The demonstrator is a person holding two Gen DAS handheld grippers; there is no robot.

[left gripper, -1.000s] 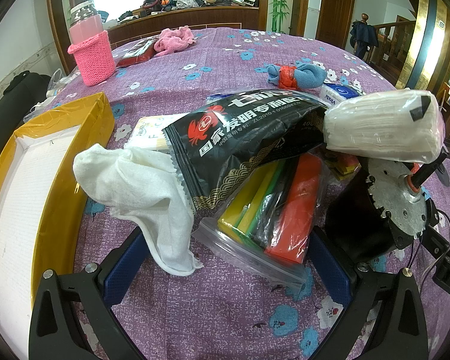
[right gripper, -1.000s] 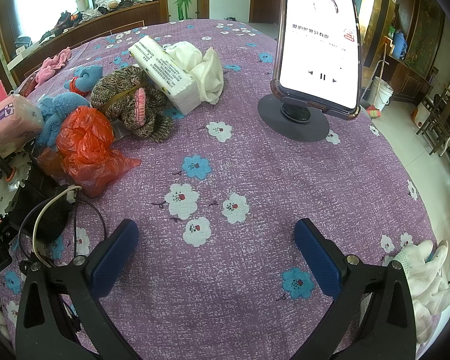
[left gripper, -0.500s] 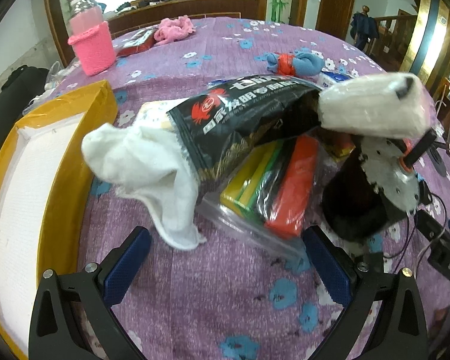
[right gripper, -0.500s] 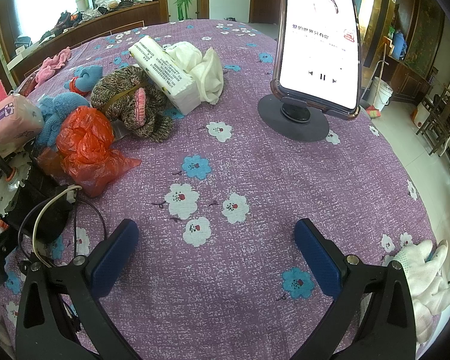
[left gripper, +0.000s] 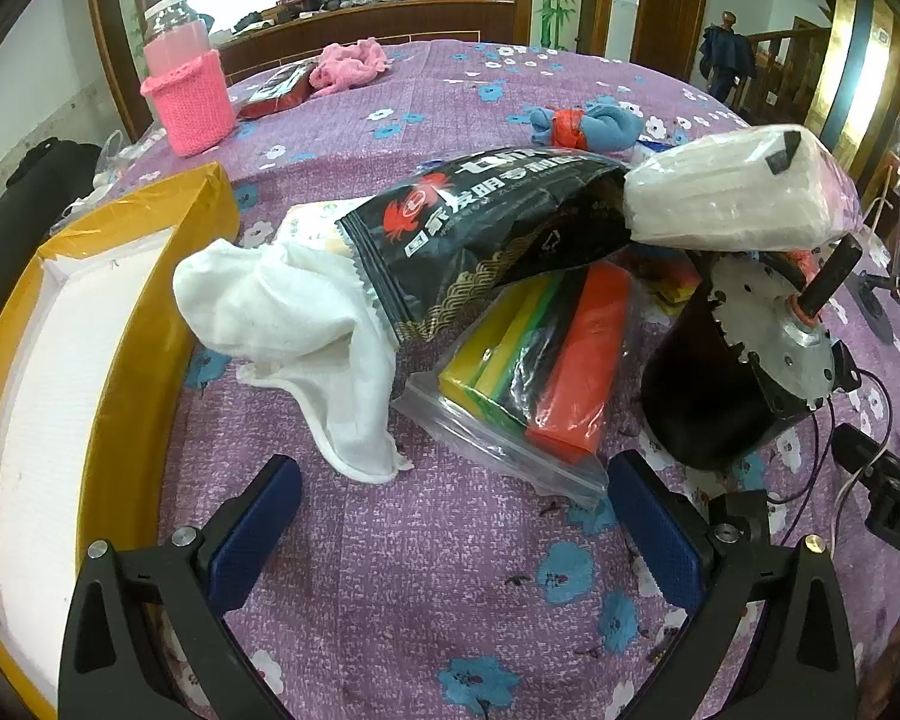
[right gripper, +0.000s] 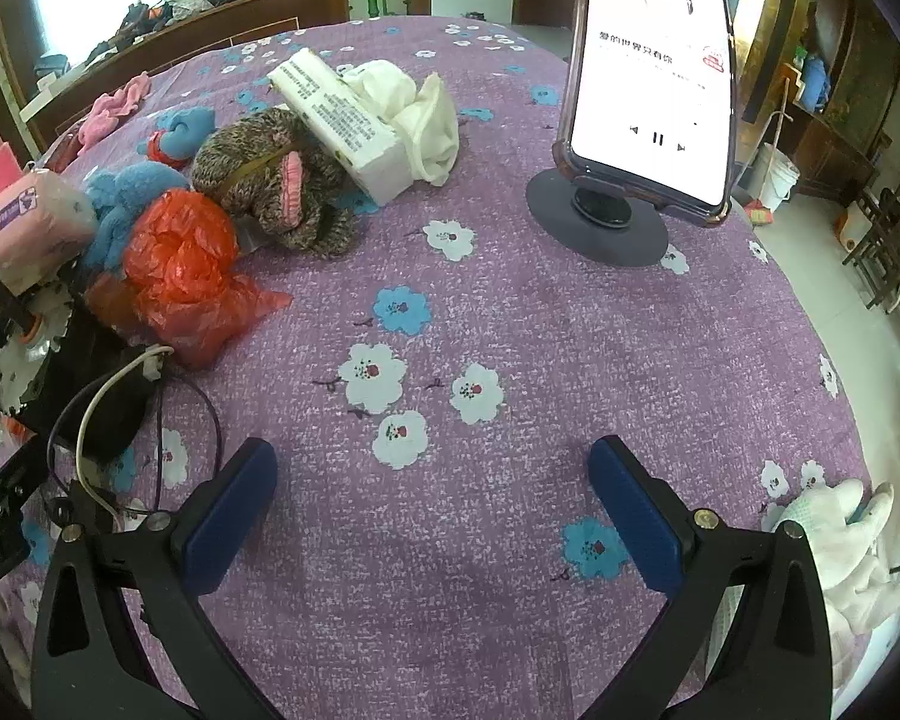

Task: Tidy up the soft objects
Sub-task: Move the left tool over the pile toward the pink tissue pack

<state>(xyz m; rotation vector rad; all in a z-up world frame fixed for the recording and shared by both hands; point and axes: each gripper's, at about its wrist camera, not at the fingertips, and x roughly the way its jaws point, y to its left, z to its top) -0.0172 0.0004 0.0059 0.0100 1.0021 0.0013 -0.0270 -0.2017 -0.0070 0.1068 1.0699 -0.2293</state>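
Both tools hover empty over the purple flowered tabletop (left gripper: 438, 570). The left hand-held gripper (left gripper: 450, 516) has its two blue pads spread wide, nothing between them; just beyond lie one crumpled white cloth (left gripper: 294, 324), one black printed snack bag (left gripper: 480, 240) lying over the cloth's right edge, and one clear zip bag of coloured strips (left gripper: 534, 378) under the snack bag. One wrapped white tissue pack (left gripper: 732, 198) rests at far right on a black motor (left gripper: 738, 372). One yellow-rimmed white tray (left gripper: 126, 372) sits at left, one pink knitted bottle sleeve (left gripper: 192, 102) far left.

The right hand-held gripper (right gripper: 444, 510) is likewise spread wide over bare cloth. At far left sit one red plastic bag (right gripper: 186, 276), one brown knitted hat (right gripper: 276, 180), one white paper-wrapped block (right gripper: 342, 126) and one cream cloth bundle (right gripper: 414, 108). One phone on a round stand (right gripper: 648, 78) stands far right.
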